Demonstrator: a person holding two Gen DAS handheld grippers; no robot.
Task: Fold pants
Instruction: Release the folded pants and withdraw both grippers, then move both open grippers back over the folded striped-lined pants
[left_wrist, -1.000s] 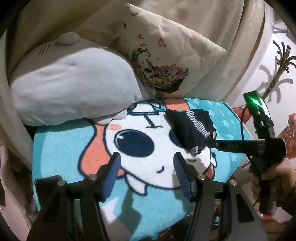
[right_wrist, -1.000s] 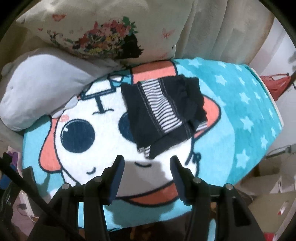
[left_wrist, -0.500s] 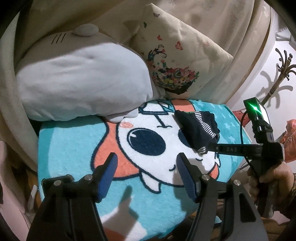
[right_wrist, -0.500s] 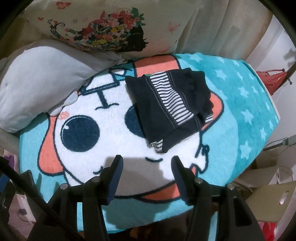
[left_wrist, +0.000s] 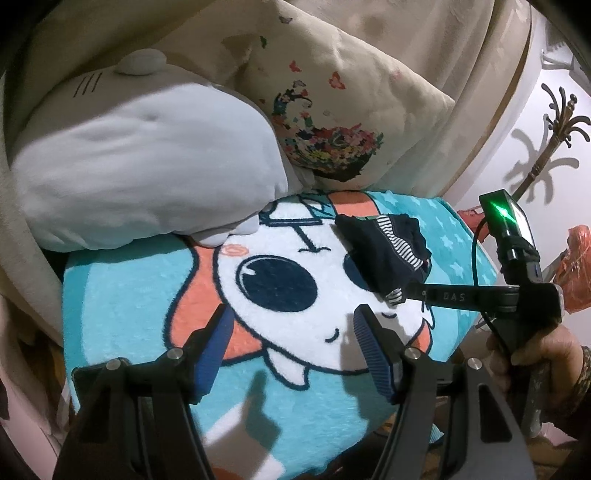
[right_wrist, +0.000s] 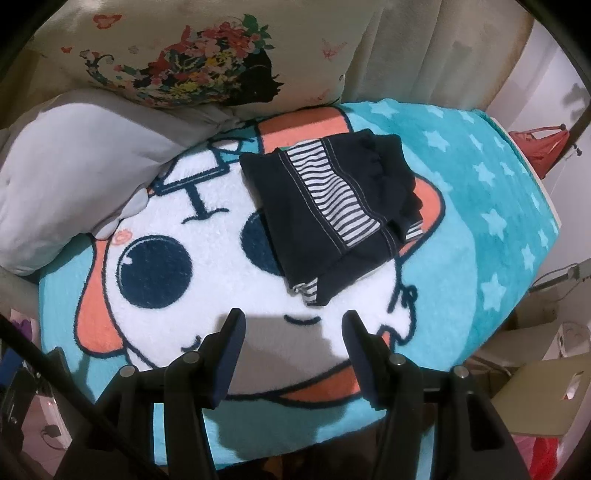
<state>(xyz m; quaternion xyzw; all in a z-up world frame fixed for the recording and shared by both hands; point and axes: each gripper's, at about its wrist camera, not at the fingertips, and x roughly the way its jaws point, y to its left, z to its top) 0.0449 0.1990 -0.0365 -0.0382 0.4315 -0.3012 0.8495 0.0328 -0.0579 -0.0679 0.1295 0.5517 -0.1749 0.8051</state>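
**Pants lie folded, both tongs stand empty above the blanket**

A turquoise blanket with a big cartoon face covers the seat, and behind it lean a grey plush pillow and a cream cushion with a flower print. The pants, dark with a striped panel, lie as a small compact bundle on the far right part of the cartoon face, over one of its eyes.

The left tongs are about half open and hold nothing; they hover over the near edge of the blanket, well apart from the pants. The right tongs are also about half open and empty, and their tips are just near the front corner of the bundle, not touching it. A hand grips the right tool.

I judge that the folding is finished or almost finished. The next move, if any, calls for pressing the loose striped corner flat, or simply for taking both tongs away.

Compared with one second ago, the pants keep the same place and shape. Both tongs stand a little wider, and both views sit slightly further back from the bundle.
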